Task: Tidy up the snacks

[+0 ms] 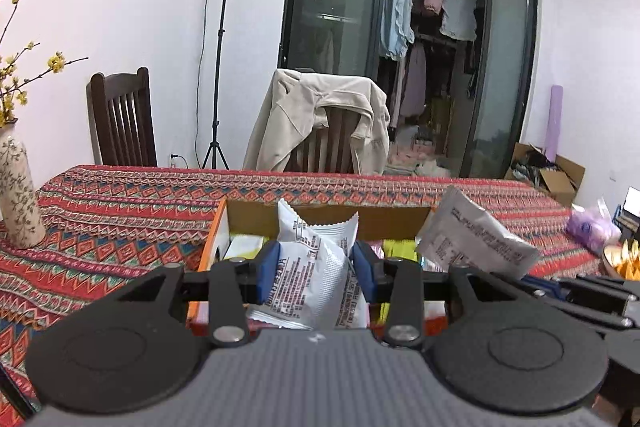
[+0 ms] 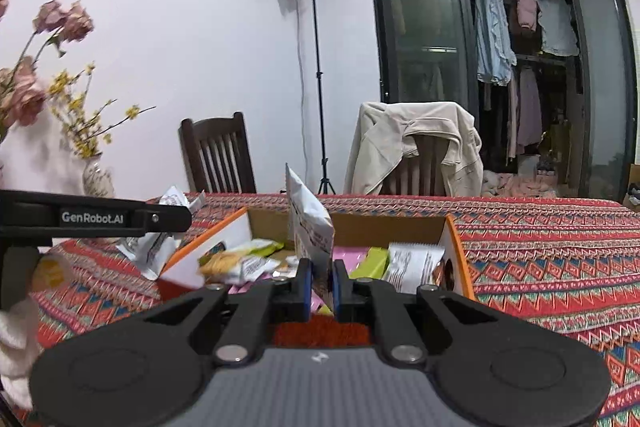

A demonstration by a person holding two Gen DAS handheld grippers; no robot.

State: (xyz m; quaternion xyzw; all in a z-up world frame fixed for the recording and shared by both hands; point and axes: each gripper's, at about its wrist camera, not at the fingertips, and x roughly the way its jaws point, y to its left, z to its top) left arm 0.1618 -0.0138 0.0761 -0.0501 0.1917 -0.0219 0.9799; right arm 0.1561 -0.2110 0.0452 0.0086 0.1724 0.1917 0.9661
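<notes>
An orange-edged cardboard box (image 1: 216,227) (image 2: 456,247) holds several snack packets on the patterned tablecloth. My left gripper (image 1: 316,267) is shut on a white printed snack packet (image 1: 316,259), held over the box's near edge. My right gripper (image 2: 320,279) is shut on another white packet (image 2: 308,223), held upright over the box. That packet also shows at the right of the left wrist view (image 1: 476,239). The left gripper and its packet (image 2: 152,247) show at the left of the right wrist view.
A patterned vase (image 1: 18,199) with flowers stands at the table's left. Two wooden chairs (image 1: 124,119) stand behind the table, one draped with a beige jacket (image 1: 320,119). A purple bag (image 1: 592,227) lies at the far right. A light stand (image 1: 220,47) is by the wall.
</notes>
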